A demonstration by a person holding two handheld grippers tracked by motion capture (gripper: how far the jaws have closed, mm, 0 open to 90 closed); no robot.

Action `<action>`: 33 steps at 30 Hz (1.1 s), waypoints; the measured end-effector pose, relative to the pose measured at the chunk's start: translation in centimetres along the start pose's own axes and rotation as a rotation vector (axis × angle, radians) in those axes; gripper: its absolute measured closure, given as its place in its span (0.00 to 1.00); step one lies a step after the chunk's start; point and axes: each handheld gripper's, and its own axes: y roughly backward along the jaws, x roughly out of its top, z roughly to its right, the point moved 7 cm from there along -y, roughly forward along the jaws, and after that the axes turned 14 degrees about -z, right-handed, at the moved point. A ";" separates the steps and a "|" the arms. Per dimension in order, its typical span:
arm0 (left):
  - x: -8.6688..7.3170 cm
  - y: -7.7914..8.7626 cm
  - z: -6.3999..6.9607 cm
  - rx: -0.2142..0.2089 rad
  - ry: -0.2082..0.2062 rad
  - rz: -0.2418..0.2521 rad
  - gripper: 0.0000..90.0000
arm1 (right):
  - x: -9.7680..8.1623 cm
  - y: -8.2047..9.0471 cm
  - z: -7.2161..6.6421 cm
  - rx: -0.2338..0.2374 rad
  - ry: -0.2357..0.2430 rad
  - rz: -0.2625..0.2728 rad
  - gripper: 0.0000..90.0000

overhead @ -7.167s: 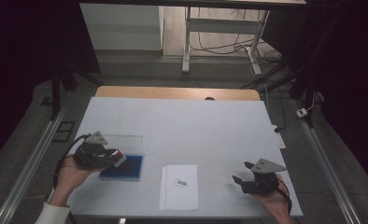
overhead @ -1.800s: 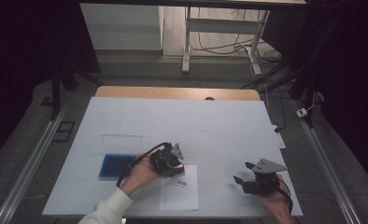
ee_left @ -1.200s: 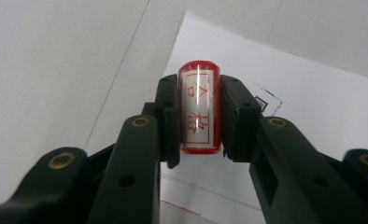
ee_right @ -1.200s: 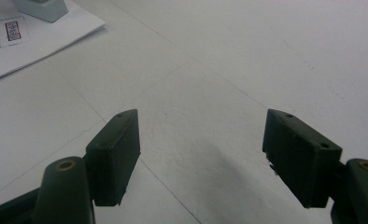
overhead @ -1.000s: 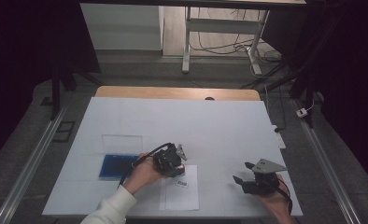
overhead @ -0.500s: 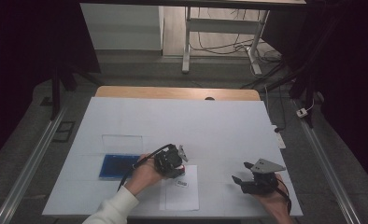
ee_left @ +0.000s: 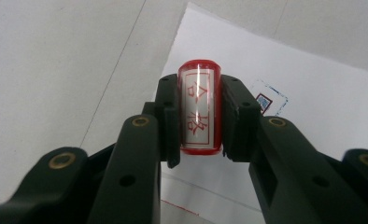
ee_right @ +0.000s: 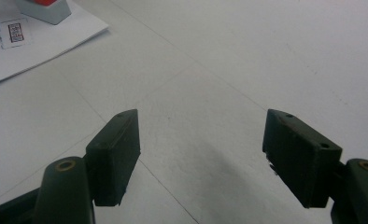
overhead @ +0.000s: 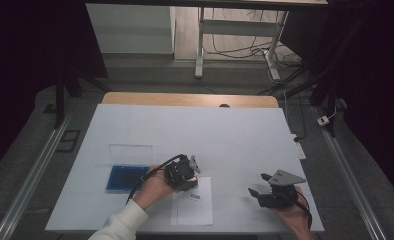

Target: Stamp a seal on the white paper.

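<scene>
Dark room all around, with cables on the floor behind and one lit-up white table (overhead: 135,130) in the middle of it. Pretty bare setup honestly.

Person's left tongs (ee_left: 200,116) are clamped tight on a little red stamp (ee_left: 199,109), the cylinder kind with a clear label and red characters running down it. Both black pads press its sides, so it's properly squeezed between them. From the high view the left tongs (overhead: 195,176) sit near the middle of the table's front half, right at the upper left corner of a white sheet of paper (overhead: 195,212), and the stamp (overhead: 197,179) shows there as a small spot of red at the tip. The gripper's own camera has the stamp hanging over the paper's corner; I can't tell if the bottom end actually touches the sheet.

On the paper there's a small printed square with a dashed border (ee_left: 266,100), just past the stamp.

Left of that hand lies a blue pad (overhead: 126,178) flat on the table, with a clear lid or sheet (overhead: 130,151) just behind it.

Right tongs (ee_right: 201,156) are spread wide with nothing in them, only bare table under the gap. They (overhead: 259,186) rest well off to the right of the paper, near the front edge, held in the right hand (overhead: 292,212).
</scene>
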 end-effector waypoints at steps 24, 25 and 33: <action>-0.1 0.5 0.0 0.005 -0.006 0.033 0.79 | 0.1 0.1 -0.1 0.002 0.006 0.000 0.30; -0.1 0.4 0.0 0.007 -0.006 0.034 0.79 | 0.1 0.1 -0.1 0.005 0.005 0.002 0.30; 0.1 0.9 0.2 -0.001 0.001 0.063 0.78 | 0.0 0.3 0.0 0.001 0.001 0.004 0.30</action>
